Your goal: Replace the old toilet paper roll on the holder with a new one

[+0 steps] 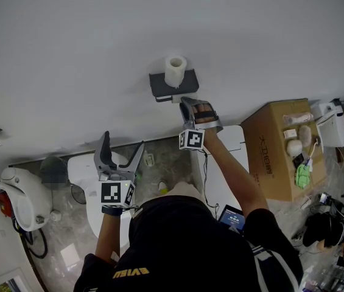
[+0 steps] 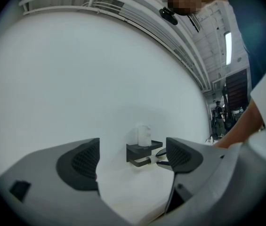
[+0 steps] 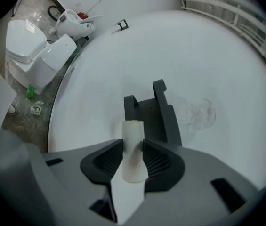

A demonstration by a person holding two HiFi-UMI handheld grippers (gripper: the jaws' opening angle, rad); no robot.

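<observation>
At the left, the one left tool is held before the white wall. Its two jaws stand wide apart and there is nothing between them. In the middle there is one dark grey wall holder with a flat shelf on top. On this shelf one full white toilet paper roll stands upright. Just below and to the right of the holder is the one right tool. Its jaws are nearly together and press from both sides on one thin pale cardboard tube, which is bare, with no paper on it. The far end of the tube is close before the holder's arm; whether it sits on the bar I cannot tell. At the far right is one brown cardboard box with small things on top.
</observation>
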